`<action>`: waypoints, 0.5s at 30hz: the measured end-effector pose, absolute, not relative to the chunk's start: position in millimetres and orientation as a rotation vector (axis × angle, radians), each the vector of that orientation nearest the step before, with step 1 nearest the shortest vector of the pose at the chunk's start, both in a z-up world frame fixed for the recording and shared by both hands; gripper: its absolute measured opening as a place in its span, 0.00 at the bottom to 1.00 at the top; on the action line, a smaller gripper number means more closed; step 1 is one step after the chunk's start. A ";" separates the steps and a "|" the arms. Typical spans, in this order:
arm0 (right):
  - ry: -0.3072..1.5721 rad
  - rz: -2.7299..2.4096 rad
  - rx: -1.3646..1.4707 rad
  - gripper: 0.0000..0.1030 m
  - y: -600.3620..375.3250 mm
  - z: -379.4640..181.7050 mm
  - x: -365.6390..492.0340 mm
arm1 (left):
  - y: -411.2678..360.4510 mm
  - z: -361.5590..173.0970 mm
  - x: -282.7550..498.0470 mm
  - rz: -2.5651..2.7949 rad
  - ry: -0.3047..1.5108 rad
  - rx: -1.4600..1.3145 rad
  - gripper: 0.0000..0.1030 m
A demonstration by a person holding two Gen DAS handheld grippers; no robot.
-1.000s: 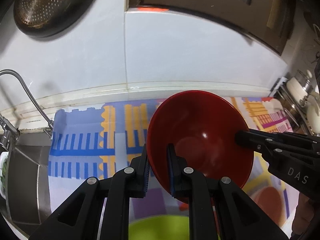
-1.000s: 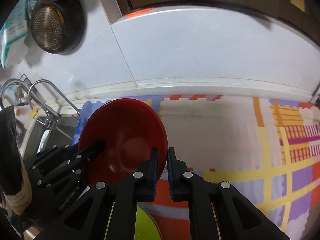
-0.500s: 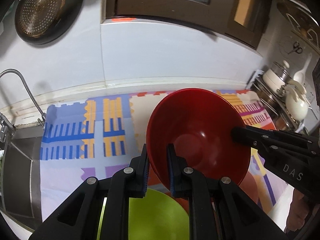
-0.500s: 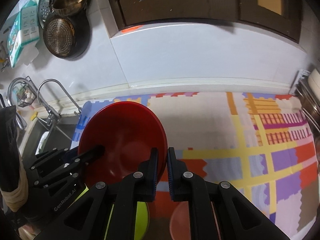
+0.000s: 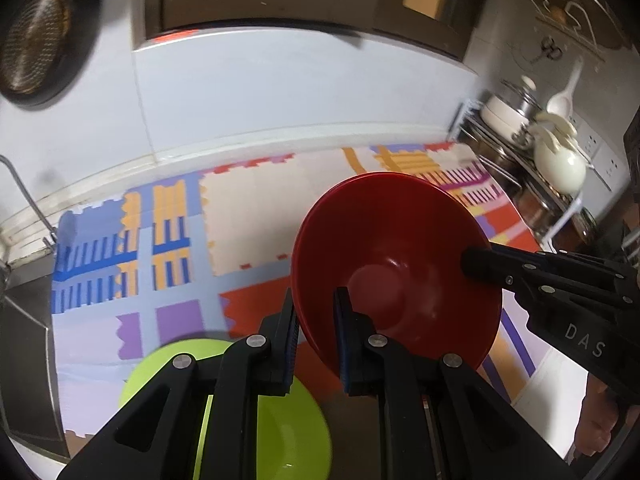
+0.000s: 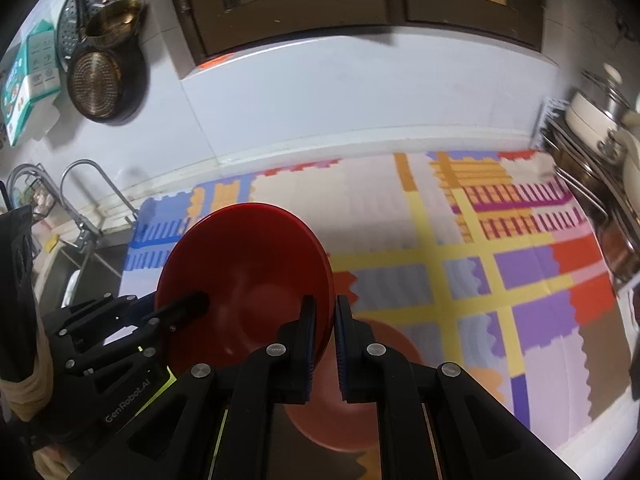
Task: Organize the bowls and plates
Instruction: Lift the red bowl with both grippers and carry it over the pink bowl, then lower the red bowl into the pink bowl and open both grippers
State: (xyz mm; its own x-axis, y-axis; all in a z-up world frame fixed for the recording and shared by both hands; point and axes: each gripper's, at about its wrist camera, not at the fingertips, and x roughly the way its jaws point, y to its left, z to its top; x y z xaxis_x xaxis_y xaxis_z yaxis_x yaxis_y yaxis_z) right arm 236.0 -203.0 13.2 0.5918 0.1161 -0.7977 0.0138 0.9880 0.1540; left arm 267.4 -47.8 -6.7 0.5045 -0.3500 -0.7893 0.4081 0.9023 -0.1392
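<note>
Gleaming deep red bowl (image 5: 400,264), tilted, btwn claws.

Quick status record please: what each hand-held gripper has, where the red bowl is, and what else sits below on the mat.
held item: red bowl, tilted, lifted above the mat
left hand-held gripper: shut on the bowl's rim
right hand-held gripper: shut on the opposite rim
below, left: green plate on the patterned mat
below, right: orange-red dish under the right hand-held gripper
sink side: faucet at far left

We see soft, even indoor light, motion blur on the near lime-green plastic plate (image 5: 296,436), and curved, darkened fisheye edges.
</note>
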 end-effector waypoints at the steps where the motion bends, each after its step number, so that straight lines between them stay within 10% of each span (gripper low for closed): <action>1: 0.942 0.052 0.156 0.10 -207.8 11.3 232.9 | -52.2 -8.3 265.2 -0.466 0.941 0.073 0.17; 15: 1.031 0.004 0.206 0.11 -247.7 -26.2 214.3 | -100.4 -44.4 249.2 -0.513 1.043 0.148 0.17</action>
